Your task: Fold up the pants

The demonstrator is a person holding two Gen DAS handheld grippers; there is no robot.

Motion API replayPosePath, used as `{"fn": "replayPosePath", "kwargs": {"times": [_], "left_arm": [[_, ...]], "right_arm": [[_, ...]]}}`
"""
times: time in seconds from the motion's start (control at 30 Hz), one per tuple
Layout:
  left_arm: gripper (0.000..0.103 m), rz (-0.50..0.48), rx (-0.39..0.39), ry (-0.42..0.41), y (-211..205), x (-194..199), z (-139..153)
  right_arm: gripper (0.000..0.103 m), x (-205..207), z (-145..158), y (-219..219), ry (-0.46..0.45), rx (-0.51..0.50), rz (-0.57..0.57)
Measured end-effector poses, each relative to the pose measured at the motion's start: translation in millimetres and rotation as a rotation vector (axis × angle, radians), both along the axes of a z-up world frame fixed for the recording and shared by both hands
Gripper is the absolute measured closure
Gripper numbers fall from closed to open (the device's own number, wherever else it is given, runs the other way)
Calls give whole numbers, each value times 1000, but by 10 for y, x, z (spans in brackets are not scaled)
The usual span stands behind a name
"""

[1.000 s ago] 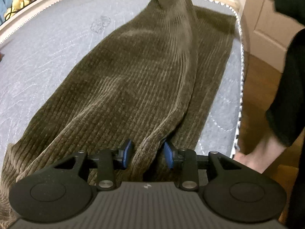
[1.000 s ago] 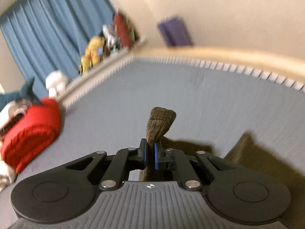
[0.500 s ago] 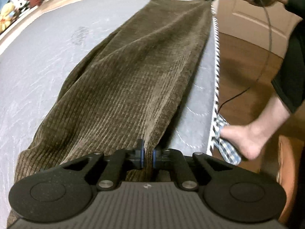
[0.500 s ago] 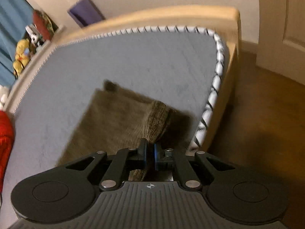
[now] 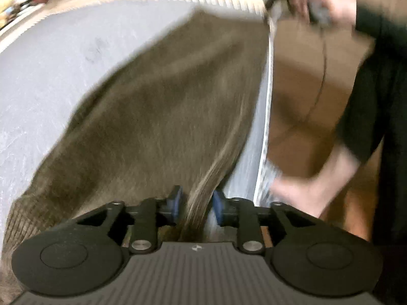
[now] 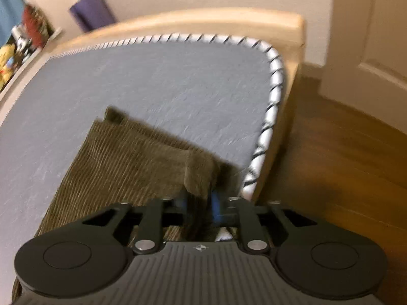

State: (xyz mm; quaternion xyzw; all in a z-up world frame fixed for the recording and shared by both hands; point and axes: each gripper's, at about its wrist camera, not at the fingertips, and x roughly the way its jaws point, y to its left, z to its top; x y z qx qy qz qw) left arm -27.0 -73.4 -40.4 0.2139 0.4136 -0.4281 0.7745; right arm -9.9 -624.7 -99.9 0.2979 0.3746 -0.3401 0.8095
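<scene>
Brown corduroy pants (image 5: 157, 117) lie stretched along the grey mattress (image 5: 45, 81) near its right edge. My left gripper (image 5: 195, 202) is open, its blue pads apart on either side of a raised fold of the pants at the near end. In the right wrist view the far end of the pants (image 6: 132, 157) lies flat near the mattress corner. My right gripper (image 6: 199, 199) has its pads slightly apart, with a tuft of the fabric between them. The right hand and gripper (image 5: 300, 2) show at the far end in the left view.
The mattress edge with black-and-white piping (image 6: 269, 106) runs close to the pants on the right. Beyond it are a wooden bed frame (image 6: 292, 58), wood floor (image 6: 343, 152) and a door (image 6: 368, 38). My leg and foot (image 5: 305, 190) stand by the bed. Toys (image 6: 7, 61) line the far left.
My left gripper has opened and let go of the pants fold. My right gripper has lowered the far end flat onto the mattress and its pads have parted slightly.
</scene>
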Motion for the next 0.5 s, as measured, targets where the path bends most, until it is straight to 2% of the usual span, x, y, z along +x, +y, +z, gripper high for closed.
{"fn": "replayPosePath", "kwargs": {"times": [0.07,0.13,0.2,0.27,0.37,0.5], "left_arm": [[62,69,-126,6,160,97,209],[60,154,-211,-4,312,190,349],[58,241,-261,-13,416,281,415],[55,352,-293,-22,532,383,422],[55,485,-273,-58,687,496,383],[55,604,-272,-61,932,586,337]], "right_arm": [[71,1,161,8,-65,-100,-29],[71,81,318,34,-167,-195,11],[71,285,369,85,-268,-238,170],[71,540,306,122,-330,-216,322],[71,902,142,151,-339,-196,443],[66,1302,-159,140,-261,-211,523]]}}
